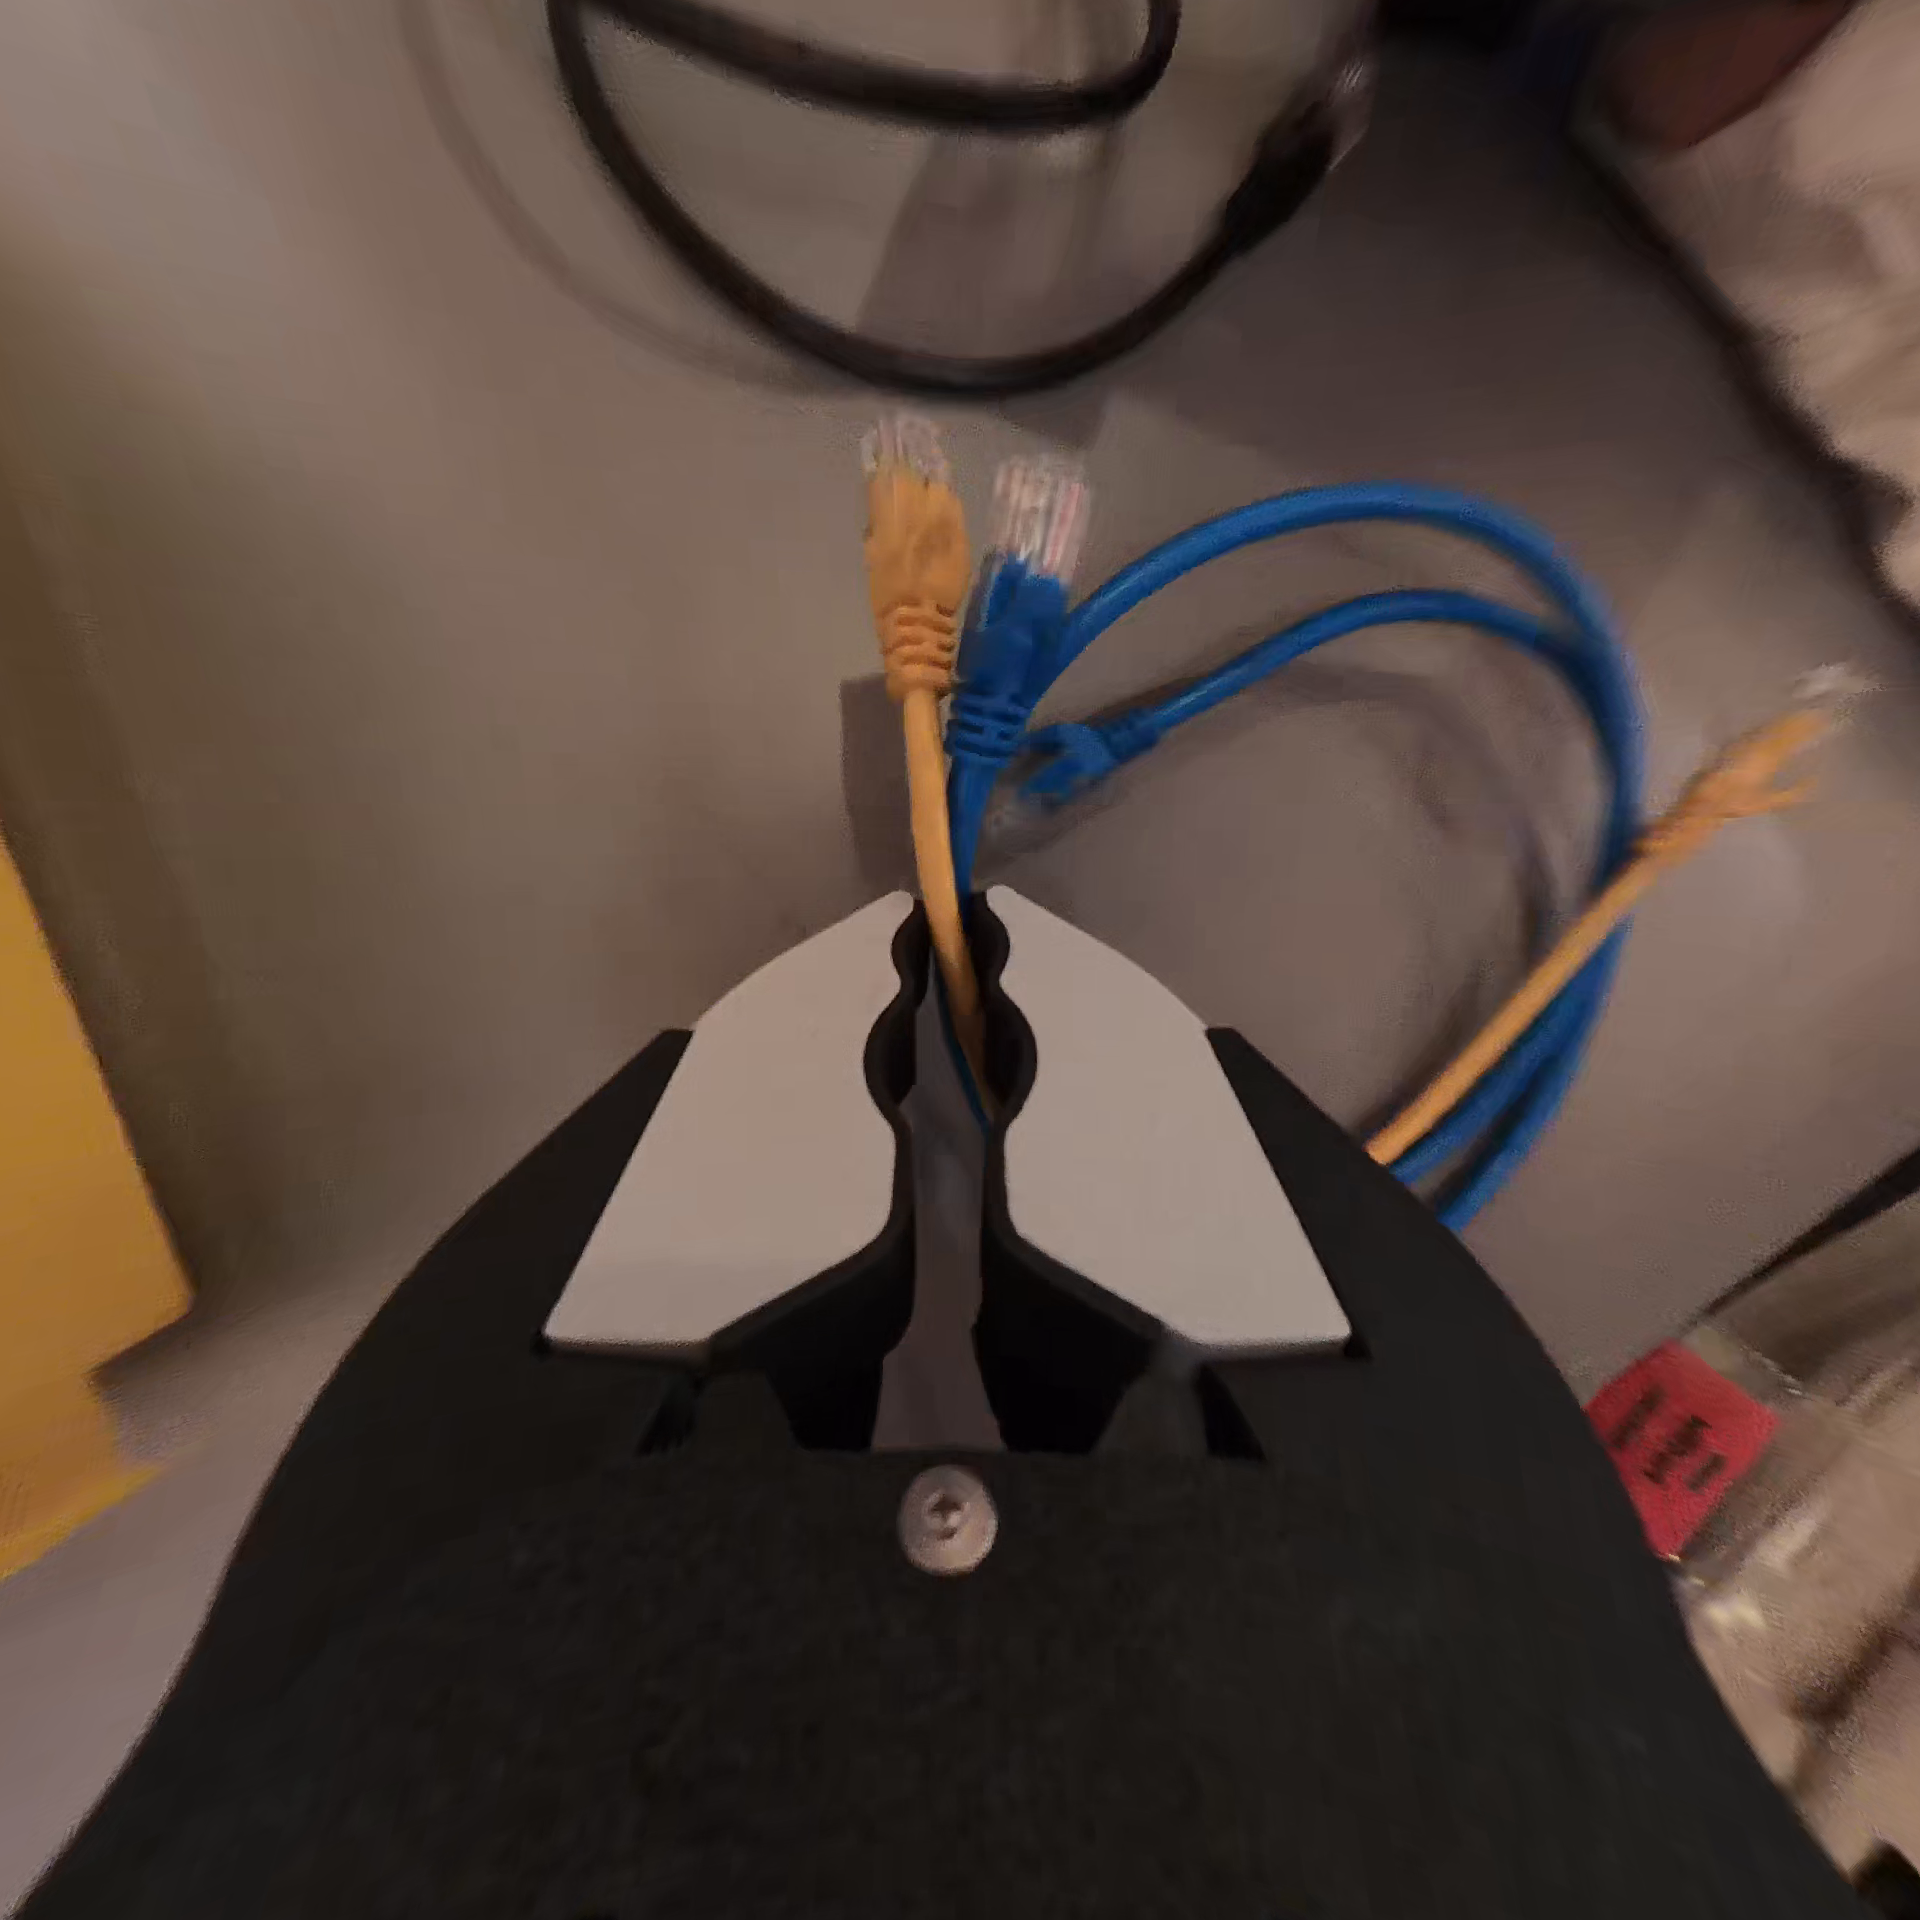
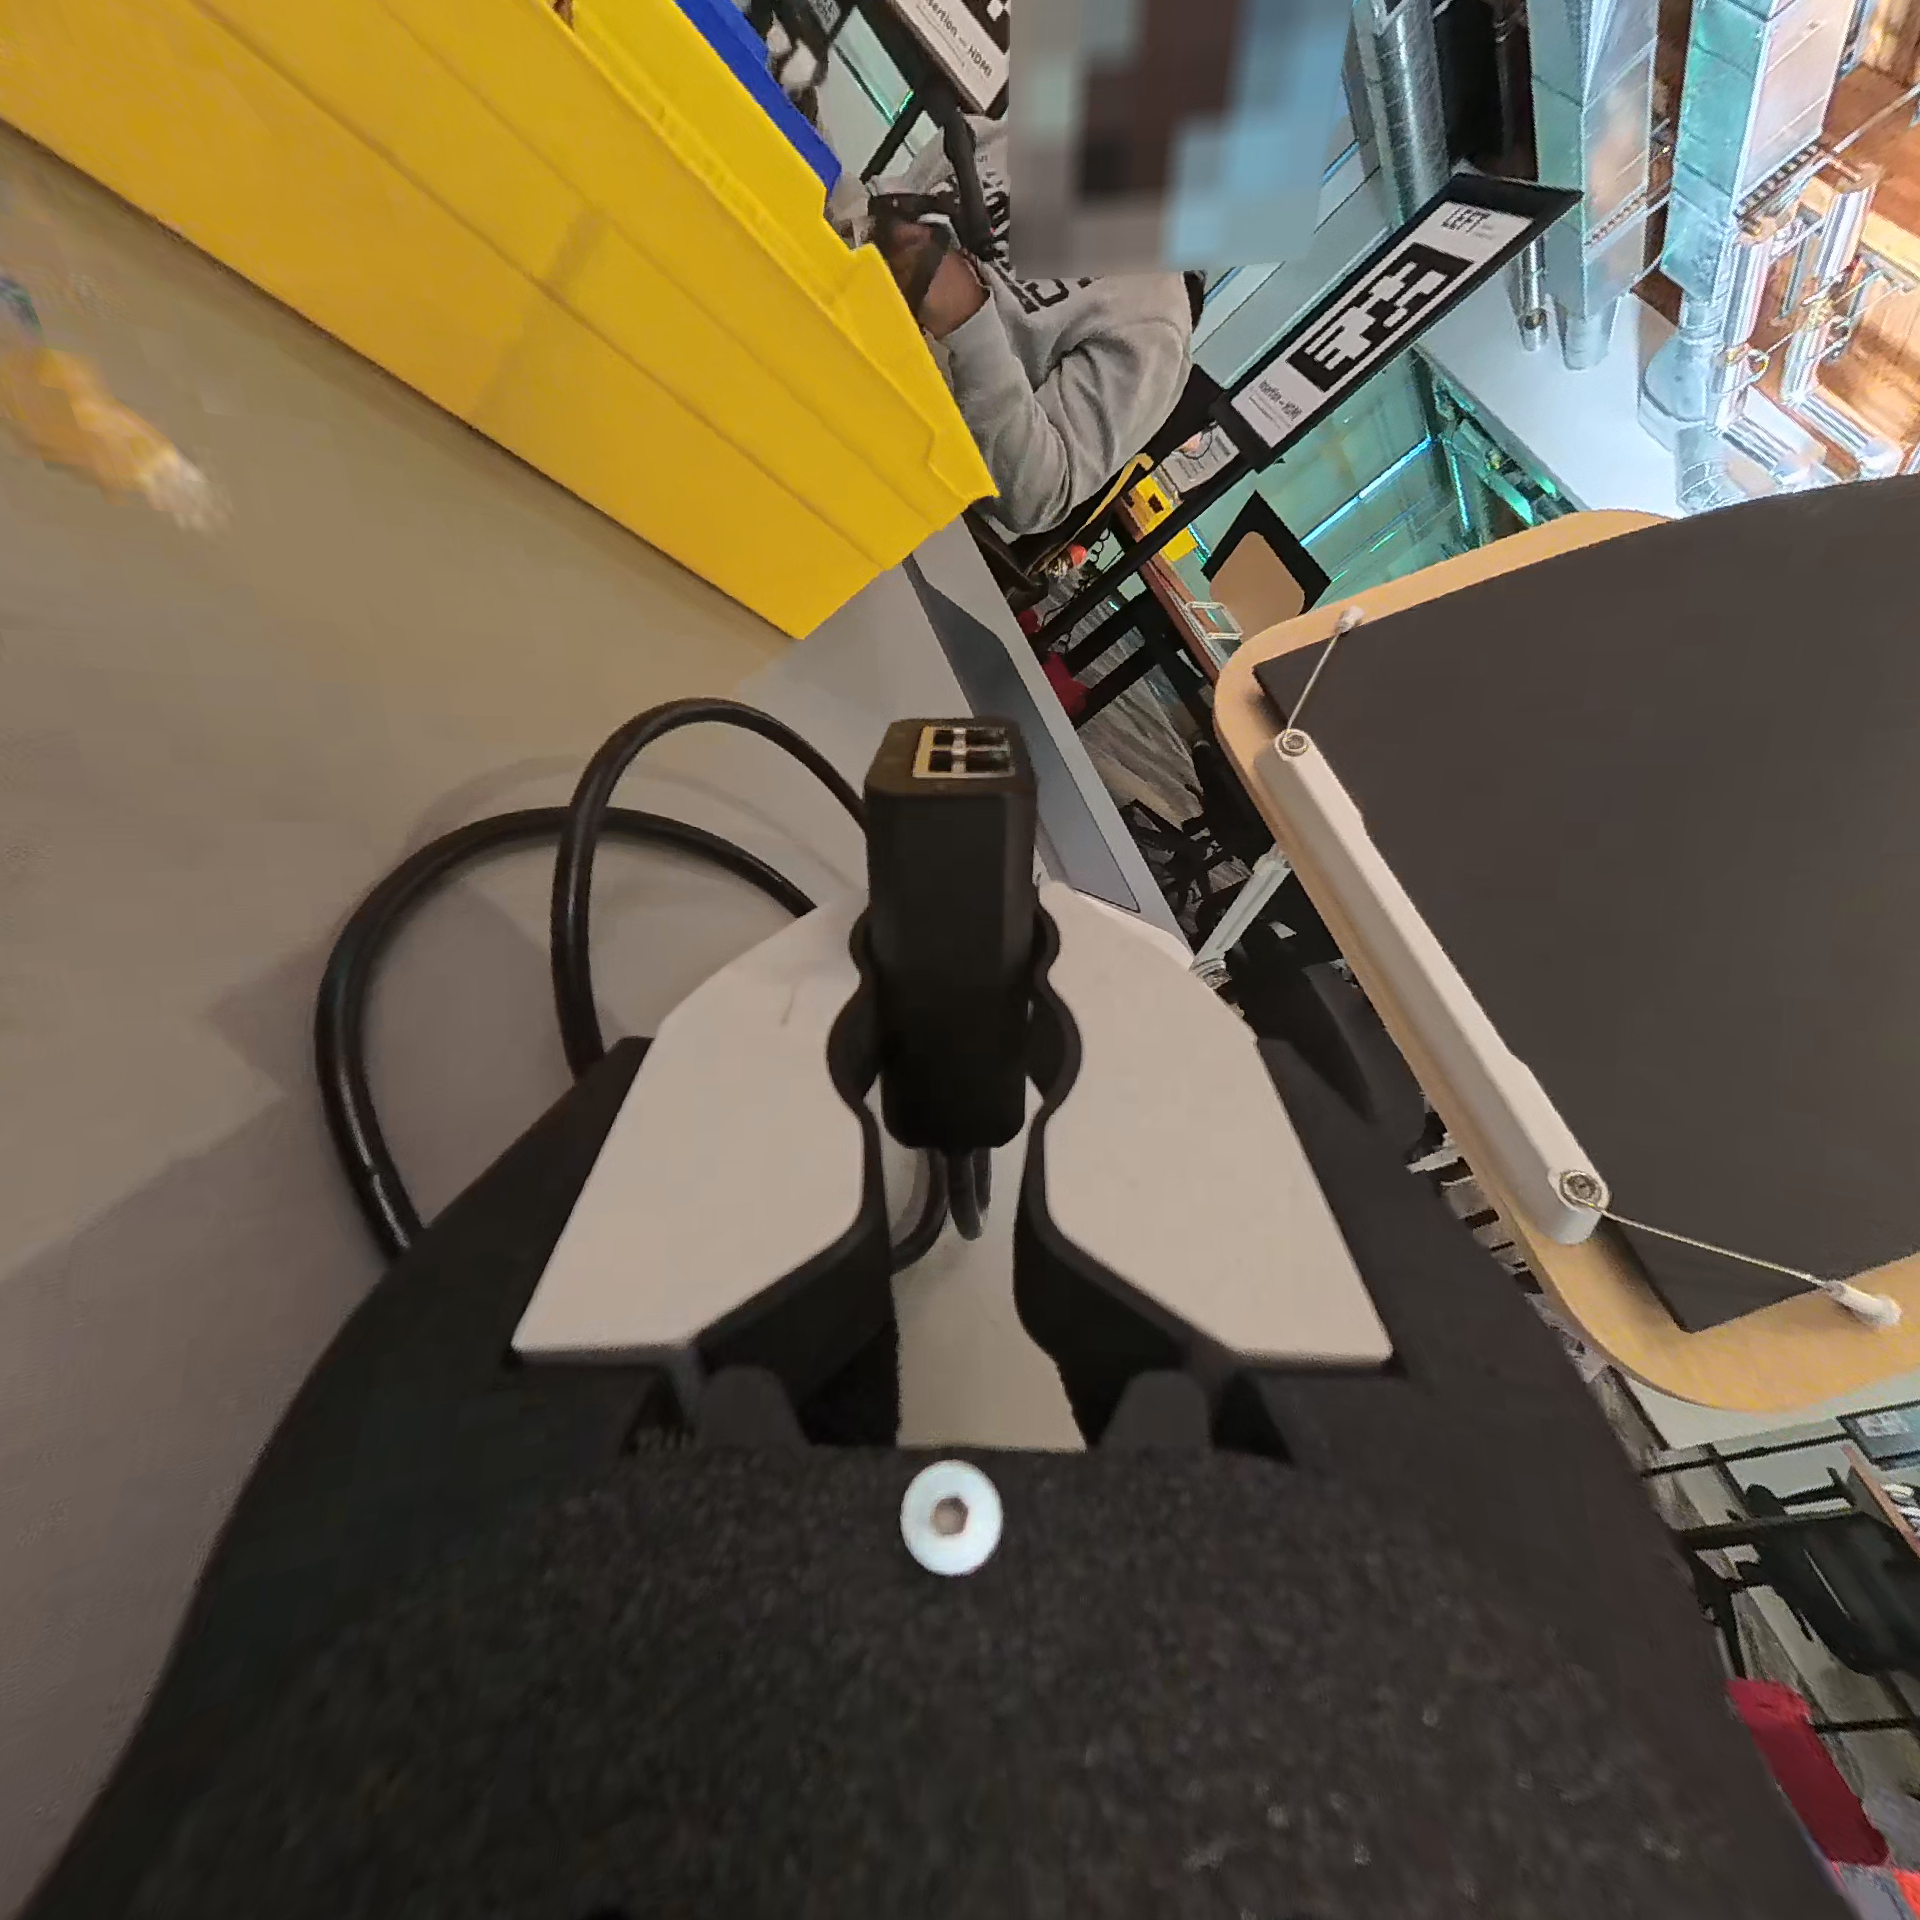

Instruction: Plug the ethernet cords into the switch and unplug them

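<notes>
My left gripper [image 1: 951, 904] is shut on two ethernet cords at once. The orange cord [image 1: 914, 582] and the blue cord [image 1: 1013, 634] stick out forward, each with a clear plug at its tip, held above the grey table. The blue cord loops away to the right [image 1: 1455, 540]; the orange cord's other plug [image 1: 1756, 769] hangs at the right. My right gripper [image 2: 951, 935] is shut on the small black switch [image 2: 948, 904], held upright off the table, its ports [image 2: 961, 750] facing away. Its black cable [image 2: 457, 935] loops on the table to the left.
A black cable loop [image 1: 831, 208] lies on the table ahead of the left gripper. A yellow bin [image 2: 582, 312] stands at the table's far side, its corner also at the left [image 1: 62, 1195]. A clear bag with a red label [image 1: 1683, 1444] lies at lower right. A person in a grey sweater [image 2: 1070, 384] sits beyond the table edge. The gap from one gripper's tips to the other's is roughly 20 cm.
</notes>
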